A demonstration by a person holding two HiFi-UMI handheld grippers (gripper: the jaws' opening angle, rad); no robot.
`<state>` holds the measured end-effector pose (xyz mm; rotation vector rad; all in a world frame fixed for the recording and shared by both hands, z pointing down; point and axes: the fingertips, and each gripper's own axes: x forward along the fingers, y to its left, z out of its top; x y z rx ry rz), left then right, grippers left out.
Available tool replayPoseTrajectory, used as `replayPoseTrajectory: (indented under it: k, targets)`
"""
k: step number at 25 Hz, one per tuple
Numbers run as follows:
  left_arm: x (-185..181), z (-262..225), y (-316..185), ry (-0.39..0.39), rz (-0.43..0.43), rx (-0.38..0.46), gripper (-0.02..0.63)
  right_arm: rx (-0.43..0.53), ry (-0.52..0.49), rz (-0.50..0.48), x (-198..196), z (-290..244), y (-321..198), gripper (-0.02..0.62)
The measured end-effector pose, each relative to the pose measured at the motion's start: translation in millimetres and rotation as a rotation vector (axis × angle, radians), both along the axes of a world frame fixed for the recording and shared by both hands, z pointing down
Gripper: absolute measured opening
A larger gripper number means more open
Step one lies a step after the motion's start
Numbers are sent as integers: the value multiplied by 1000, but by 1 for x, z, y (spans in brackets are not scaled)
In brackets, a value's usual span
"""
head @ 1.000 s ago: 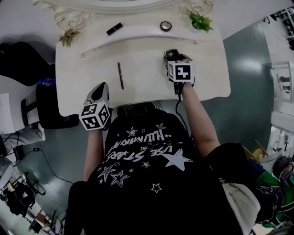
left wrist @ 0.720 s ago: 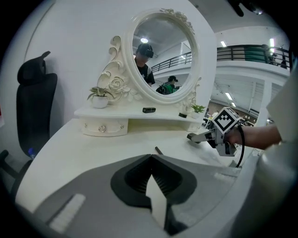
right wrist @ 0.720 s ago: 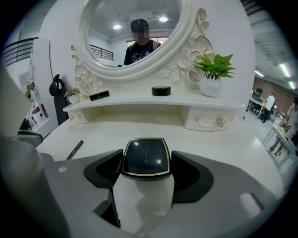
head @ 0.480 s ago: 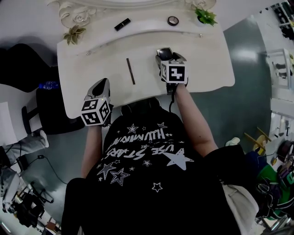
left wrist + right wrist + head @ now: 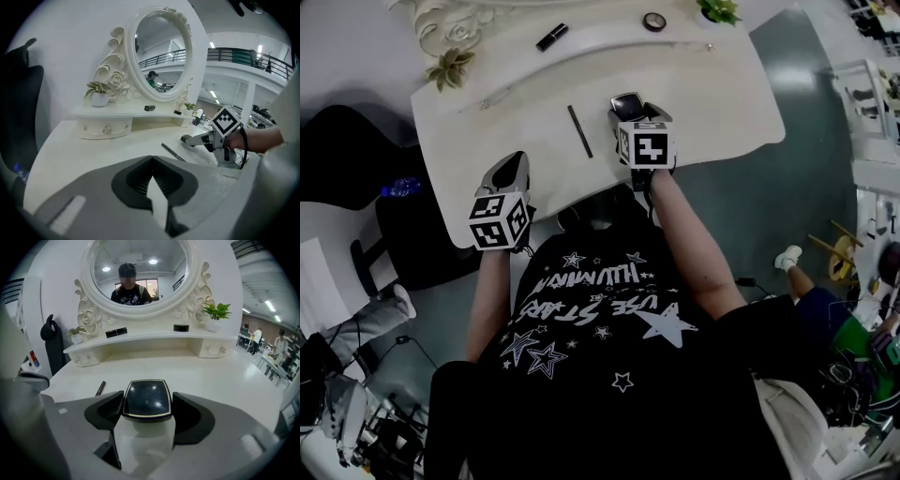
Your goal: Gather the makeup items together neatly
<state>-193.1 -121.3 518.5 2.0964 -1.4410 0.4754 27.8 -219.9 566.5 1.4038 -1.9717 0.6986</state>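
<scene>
- Since the makeup was scattered, the white dressing table counted most: a raised shelf ran along its back edge, with a broad top below it.
- The right gripper was clamped on a dark square compact over the middle of the table, towards the front edge. Over the last second it had carried the compact leftward, so it was now near the pencil instead of well apart from it.
- The left gripper hovered at the front left edge, its jaws pressed together on nothing. It had shifted only slightly.
- The thin dark pencil lay unmoved on the table's middle, just left of the compact.
- The black lipstick tube lay on the shelf's left part and the small round pot on its right, both well apart from the pencil.
- I judged that the pencil marked the gathering spot. The compact would join it first, and both shelf items remained to fetch.
</scene>
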Motion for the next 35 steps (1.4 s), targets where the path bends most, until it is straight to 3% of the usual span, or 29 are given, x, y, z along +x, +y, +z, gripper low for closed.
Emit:
replayPoseTrajectory:
  k: [9,35]
  targets:
    - [-13,4,15,3,56,-6,3,-3,-1,-6,-27,8,20,353]
    - [-41,5,20,29,20,3,3,-36,53,-51,-41,20,21,356]
